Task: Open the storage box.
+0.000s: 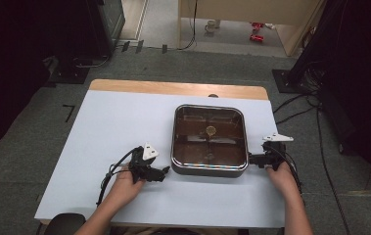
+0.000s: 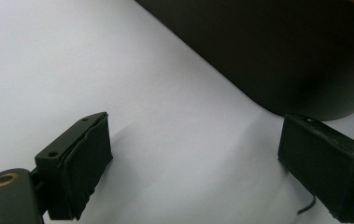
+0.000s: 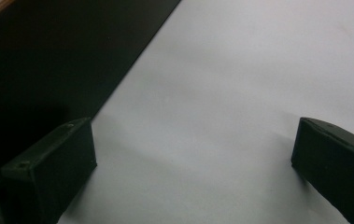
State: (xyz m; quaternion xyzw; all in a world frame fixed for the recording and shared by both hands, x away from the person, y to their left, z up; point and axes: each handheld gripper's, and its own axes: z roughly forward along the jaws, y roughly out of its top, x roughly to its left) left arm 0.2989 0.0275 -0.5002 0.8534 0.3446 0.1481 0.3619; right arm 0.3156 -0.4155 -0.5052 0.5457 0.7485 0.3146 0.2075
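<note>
I have the square pan (image 1: 209,139) sitting right of centre on the bench (image 1: 109,127), its dark outer wall ringed by a shiny rim and its inside reflecting brown. Something small and round lies near the middle of its floor, but from the high view I can't make out what it is.

My left claw (image 1: 165,172) rests low on the bench just beside the pan's near left corner, pointing toward it. In the left gripper view its jaws stand spread wide with bare white surface between them. The pan's rounded dark corner (image 2: 277,56) sits just beyond the far jaw, close but, as far as I can see, not touching. The left hand (image 1: 127,186) grips the handle from behind, and the cable curls off to the left.

My right claw (image 1: 250,159) lies at the pan's right side near its front corner, aimed inward at the wall. The right gripper view shows these jaws spread wide too, nothing between them but the bench top. The pan's black wall (image 3: 62,56) runs along past one jaw. The right hand (image 1: 282,177) holds this gripper from the near side, with the grey three-cornered plate on top.

Neither claw is pinching anything; the pan stands flat on the bench between them.
</note>
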